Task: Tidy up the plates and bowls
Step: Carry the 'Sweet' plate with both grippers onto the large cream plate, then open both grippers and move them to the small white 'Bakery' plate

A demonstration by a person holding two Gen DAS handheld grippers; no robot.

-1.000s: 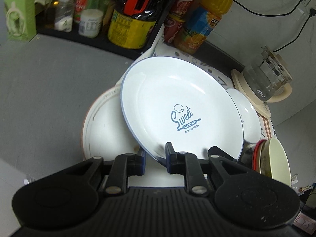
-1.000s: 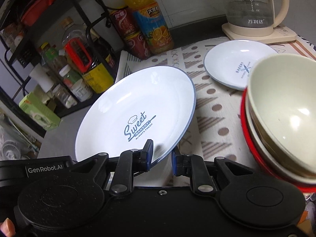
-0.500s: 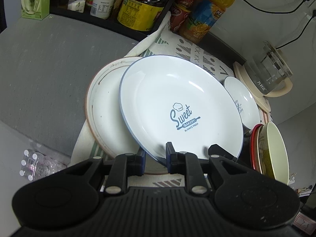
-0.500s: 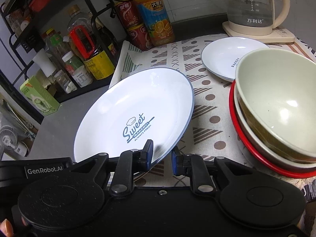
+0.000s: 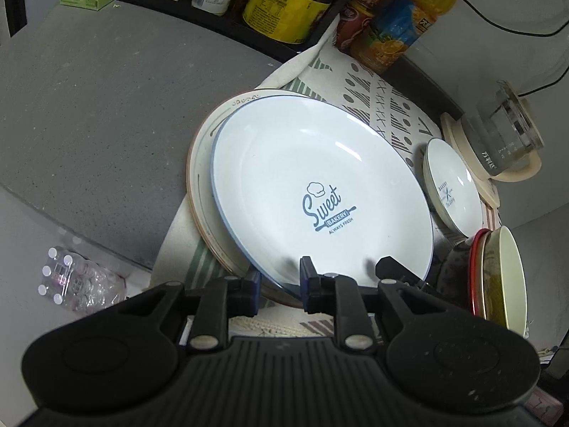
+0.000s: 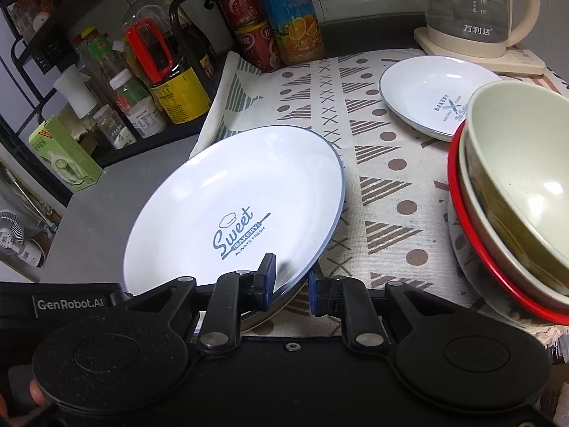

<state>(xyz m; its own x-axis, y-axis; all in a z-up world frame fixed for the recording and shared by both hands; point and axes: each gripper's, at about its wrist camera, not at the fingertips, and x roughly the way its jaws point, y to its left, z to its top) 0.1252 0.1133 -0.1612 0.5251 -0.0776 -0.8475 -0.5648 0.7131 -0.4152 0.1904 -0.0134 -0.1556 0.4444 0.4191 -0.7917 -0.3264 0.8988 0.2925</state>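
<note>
A large white blue-rimmed "Sweet Bakery" plate (image 5: 320, 185) (image 6: 234, 210) lies almost flat over a cream plate with an orange rim (image 5: 204, 163). My left gripper (image 5: 279, 284) and my right gripper (image 6: 290, 283) are both shut on its near rim. A smaller white bakery plate (image 5: 451, 185) (image 6: 437, 96) lies on the patterned cloth (image 6: 377, 163). A stack of bowls, cream on top with a red rim below (image 5: 498, 277) (image 6: 515, 192), stands at the right.
A glass kettle on a cream base (image 5: 505, 142) (image 6: 476, 10) stands at the back right. Drink cans and an orange juice bottle (image 6: 291, 25) stand behind the cloth. A black rack of bottles and jars (image 6: 142, 71) lines the left back. The grey counter (image 5: 89, 106) lies left.
The big plate, held by both grippers, has come down from a steep tilt to lie nearly flat and centred over the cream plate. Both cameras have drawn back and lower.
</note>
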